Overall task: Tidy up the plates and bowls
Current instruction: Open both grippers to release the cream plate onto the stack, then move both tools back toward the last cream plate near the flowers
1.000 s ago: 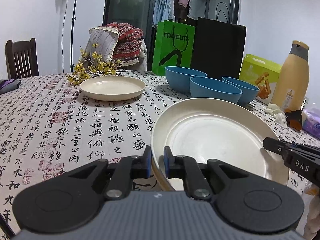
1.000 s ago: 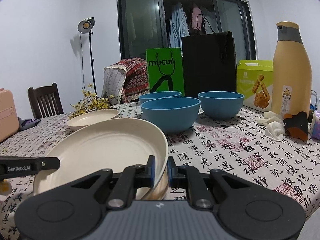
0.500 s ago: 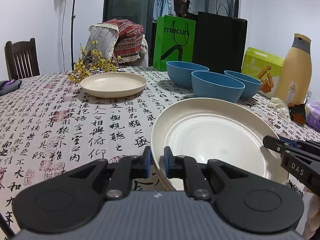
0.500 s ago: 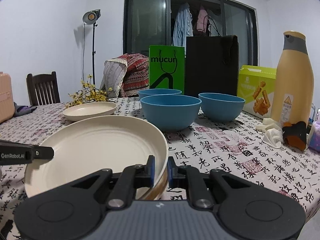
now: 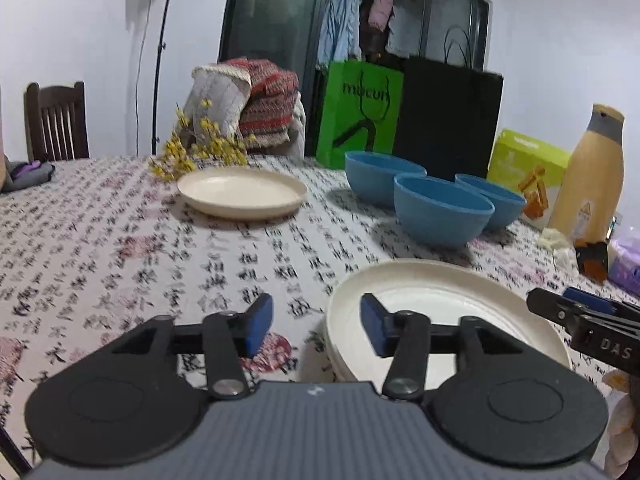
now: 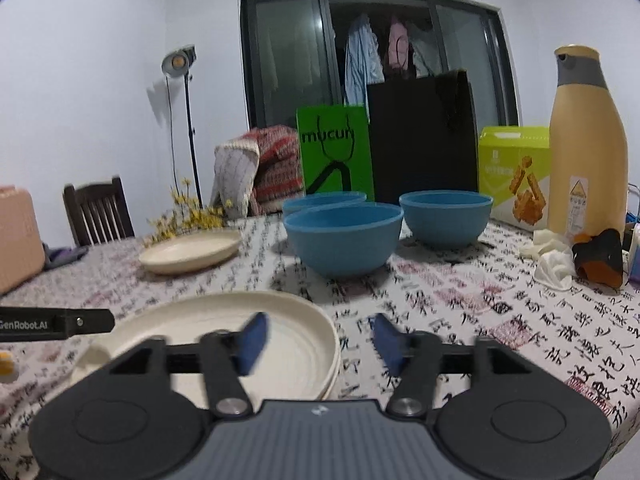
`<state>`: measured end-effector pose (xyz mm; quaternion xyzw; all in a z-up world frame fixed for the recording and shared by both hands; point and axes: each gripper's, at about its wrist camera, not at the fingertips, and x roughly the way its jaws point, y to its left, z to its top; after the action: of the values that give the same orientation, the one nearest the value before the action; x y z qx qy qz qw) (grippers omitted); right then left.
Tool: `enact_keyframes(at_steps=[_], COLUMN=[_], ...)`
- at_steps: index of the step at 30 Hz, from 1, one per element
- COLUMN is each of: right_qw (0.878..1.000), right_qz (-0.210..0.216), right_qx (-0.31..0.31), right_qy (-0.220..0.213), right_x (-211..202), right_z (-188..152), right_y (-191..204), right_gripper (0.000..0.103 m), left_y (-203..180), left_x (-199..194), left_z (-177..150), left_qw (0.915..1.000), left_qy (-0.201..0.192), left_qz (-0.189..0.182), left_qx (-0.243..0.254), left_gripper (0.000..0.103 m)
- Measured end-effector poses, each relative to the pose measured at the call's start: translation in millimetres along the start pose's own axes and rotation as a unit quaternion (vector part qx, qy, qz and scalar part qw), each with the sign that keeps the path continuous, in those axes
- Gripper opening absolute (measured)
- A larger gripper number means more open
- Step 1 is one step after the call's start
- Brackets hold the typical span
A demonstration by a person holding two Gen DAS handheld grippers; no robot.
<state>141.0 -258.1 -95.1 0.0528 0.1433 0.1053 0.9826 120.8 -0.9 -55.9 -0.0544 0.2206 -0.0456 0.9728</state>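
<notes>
Both sets of jaws were clamped on the near plate a second ago and now they're springing apart: the left gripper and the right gripper are opening, pads clear of the rim, nothing held. The near plate sits flat on the tabletop, apparently on top of another plate, with a second rim edge showing beneath it. It lies straight ahead and between the two grippers, its left rim inside the left jaws' gap, its right rim inside the right's. The far plate waits alone well off to the left, so the left hand looks nearer to it. It's round, cream, shallow, no long axis to worry about. Three blue bowls cluster behind, unstacked, closer to the right hand.
</notes>
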Motion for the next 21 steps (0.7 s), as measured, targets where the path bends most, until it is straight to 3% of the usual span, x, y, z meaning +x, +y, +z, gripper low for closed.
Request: enact_keyframes(at_steps=[1, 3, 4, 7, 21], right_qw=[1.0, 1.0, 1.0, 1.0, 0.998], right_qz=[0.001, 0.003, 0.004, 0.001, -0.006], right_qx=[0.002, 0.009, 0.012, 0.014, -0.011], right_qy=[-0.004, -0.009, -0.012, -0.014, -0.054], right_x=[-1, -1, -1, 1, 10], right_z=[1, 2, 2, 3, 24], right_y=[-1, -5, -6, -10, -19], right_gripper=[0.078, 0.092, 0.094, 0.103, 0.103], left_y=[2, 6, 8, 11, 40], left_x=[-3, -9, -12, -21, -29], left_z=[1, 2, 2, 3, 18], left_qw=[1.0, 0.9996, 0.9991, 0.9975, 0.9927], left_qy=[-0.007, -0.026, -0.038, -0.063, -0.094], left_qz=[0.003, 0.013, 0.02, 0.03, 0.075], left_qx=[-0.002, -0.006, -0.008, -0.001, -0.004], left_gripper=[0.071, 0.1, 0.103, 0.103, 0.103])
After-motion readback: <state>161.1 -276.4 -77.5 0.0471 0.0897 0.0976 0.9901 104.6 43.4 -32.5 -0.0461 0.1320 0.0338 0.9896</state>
